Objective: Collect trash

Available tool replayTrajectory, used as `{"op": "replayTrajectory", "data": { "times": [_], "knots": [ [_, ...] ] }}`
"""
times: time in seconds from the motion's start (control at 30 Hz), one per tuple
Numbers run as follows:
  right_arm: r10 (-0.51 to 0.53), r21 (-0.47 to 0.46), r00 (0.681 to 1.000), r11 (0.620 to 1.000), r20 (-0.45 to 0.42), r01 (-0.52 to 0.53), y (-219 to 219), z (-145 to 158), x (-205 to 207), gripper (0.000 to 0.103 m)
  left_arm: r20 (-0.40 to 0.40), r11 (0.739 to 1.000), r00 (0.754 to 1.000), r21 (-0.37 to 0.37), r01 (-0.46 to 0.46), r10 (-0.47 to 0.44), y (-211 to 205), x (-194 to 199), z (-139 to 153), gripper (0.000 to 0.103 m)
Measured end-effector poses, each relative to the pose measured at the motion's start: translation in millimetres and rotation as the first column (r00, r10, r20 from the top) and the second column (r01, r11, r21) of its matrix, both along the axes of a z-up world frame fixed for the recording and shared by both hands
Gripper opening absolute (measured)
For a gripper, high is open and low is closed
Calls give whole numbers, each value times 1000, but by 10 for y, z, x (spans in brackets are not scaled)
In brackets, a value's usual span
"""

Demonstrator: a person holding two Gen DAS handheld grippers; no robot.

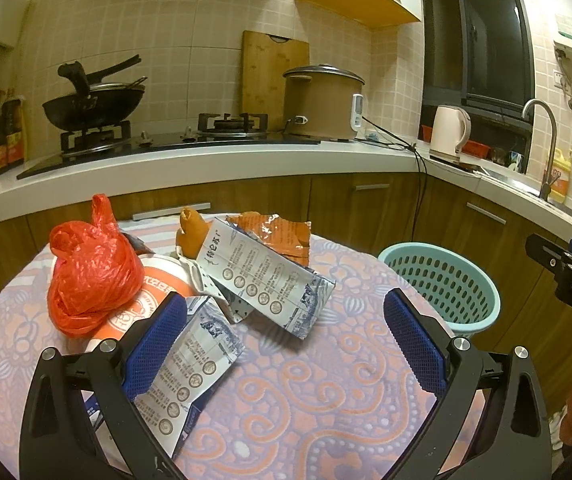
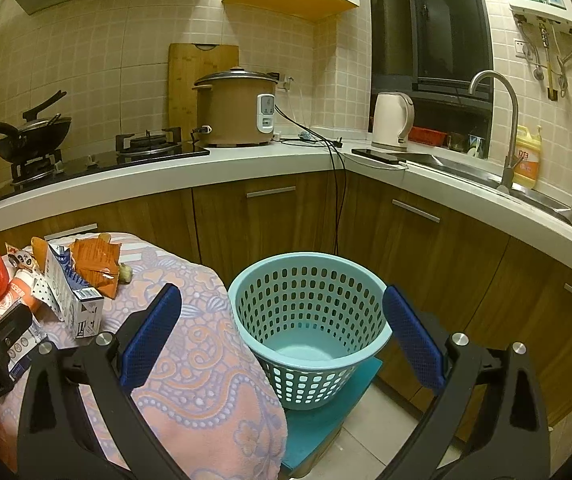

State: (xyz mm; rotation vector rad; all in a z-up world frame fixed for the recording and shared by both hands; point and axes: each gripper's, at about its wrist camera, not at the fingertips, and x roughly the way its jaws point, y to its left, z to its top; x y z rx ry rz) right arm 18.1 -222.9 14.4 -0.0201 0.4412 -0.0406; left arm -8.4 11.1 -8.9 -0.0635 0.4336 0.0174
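Trash lies on a cloth-covered table: a red plastic bag, two blue-and-white cartons, an orange snack wrapper and an orange-white cup. My left gripper is open above the table, its left pad touching the near carton. My right gripper is open and empty, held over the light-blue perforated basket, which stands empty beside the table. The trash pile also shows in the right wrist view.
The basket stands on a blue stool by wooden cabinets. Behind runs an L-shaped counter with a wok, rice cooker, kettle, dangling cables and a sink.
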Motion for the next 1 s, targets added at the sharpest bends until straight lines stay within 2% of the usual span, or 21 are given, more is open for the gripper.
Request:
{"op": "replayTrajectory", "data": {
  "times": [1.0],
  "knots": [
    [1, 4, 1000, 1000, 0, -1, -8, -12, -11, 95, 0, 1000, 1000, 0, 1, -1, 12, 7, 18, 96]
  ]
}}
